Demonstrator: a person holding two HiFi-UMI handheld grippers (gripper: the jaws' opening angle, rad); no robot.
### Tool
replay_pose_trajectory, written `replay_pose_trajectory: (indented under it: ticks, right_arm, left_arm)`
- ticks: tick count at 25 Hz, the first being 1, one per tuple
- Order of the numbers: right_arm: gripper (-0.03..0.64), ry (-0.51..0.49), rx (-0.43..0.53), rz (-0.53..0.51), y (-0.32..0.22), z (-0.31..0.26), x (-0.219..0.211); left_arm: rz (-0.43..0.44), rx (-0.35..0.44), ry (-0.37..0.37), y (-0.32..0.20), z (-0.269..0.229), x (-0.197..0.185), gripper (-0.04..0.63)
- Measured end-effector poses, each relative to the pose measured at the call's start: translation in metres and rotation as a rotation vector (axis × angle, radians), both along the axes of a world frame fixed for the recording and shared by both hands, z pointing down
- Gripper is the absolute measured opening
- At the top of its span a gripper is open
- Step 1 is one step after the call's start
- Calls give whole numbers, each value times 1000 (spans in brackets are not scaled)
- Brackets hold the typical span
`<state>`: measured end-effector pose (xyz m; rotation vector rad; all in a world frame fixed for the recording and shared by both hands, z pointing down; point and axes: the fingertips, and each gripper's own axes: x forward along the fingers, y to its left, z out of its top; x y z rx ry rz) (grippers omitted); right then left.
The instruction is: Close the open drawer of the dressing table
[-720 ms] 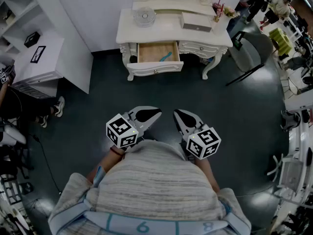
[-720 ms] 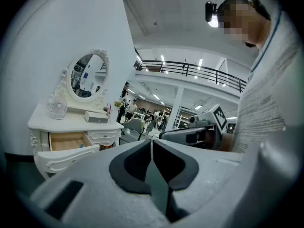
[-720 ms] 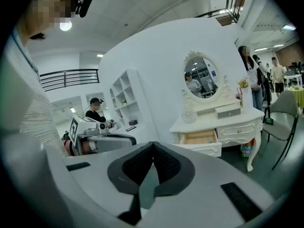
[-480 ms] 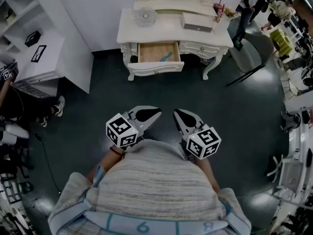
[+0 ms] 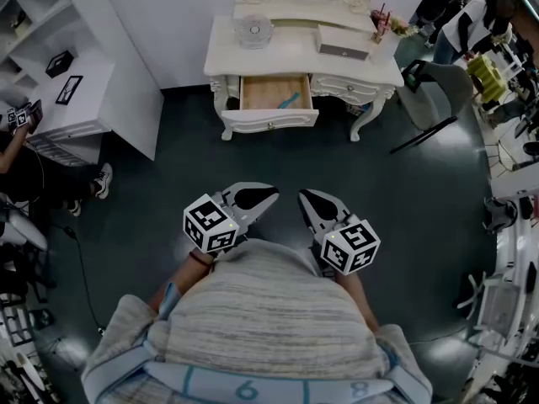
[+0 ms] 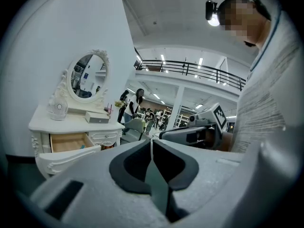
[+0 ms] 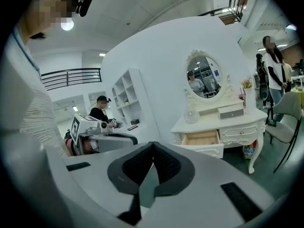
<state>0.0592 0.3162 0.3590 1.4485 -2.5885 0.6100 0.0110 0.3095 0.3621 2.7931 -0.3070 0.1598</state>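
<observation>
A white dressing table (image 5: 295, 57) with an oval mirror stands against the far wall. Its left drawer (image 5: 271, 101) is pulled out, showing a wooden bottom with a small blue item inside. The drawer (image 6: 71, 142) also shows in the left gripper view, and the same drawer (image 7: 203, 139) in the right gripper view. My left gripper (image 5: 271, 194) and right gripper (image 5: 305, 196) are held close to my body, well short of the table, over dark floor. Both are shut with nothing between their jaws.
A white shelf unit (image 5: 76, 99) stands at the left with a seated person (image 5: 25, 167) beside it. A grey chair (image 5: 434, 91) stands right of the table, and people stand at the far right. On the tabletop are a round fan (image 5: 253, 30) and a small box (image 5: 344, 44).
The view has shifted slightly, so the table sits a little farther right. People at the far right have moved. Both grippers stay where they were.
</observation>
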Motion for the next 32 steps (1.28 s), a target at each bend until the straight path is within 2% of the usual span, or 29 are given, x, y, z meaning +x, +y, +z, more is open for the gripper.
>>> replay_pose_trajectory:
  ticks: [4,13,17,22,32]
  right_arm:
    - [12,-47,25,24,-7,-5,5]
    - [12,-68,13,29,-46,6,0]
    - [12,-85,3,32,-80,6,1]
    - [12,-55,-19,24,-134,12,-1]
    - [12,0,-38,60,-233,20,-12]
  left_arm:
    - [-5,-3,-5,-5,1,-1,17]
    - [-27,-23,2,-45,13,-12,17]
    - [-28,-30,8,-82,13,-10,17]
    - [-38,-28,13,-141,11,-11,17]
    - [-63,-38,34,-250,9,-41,17]
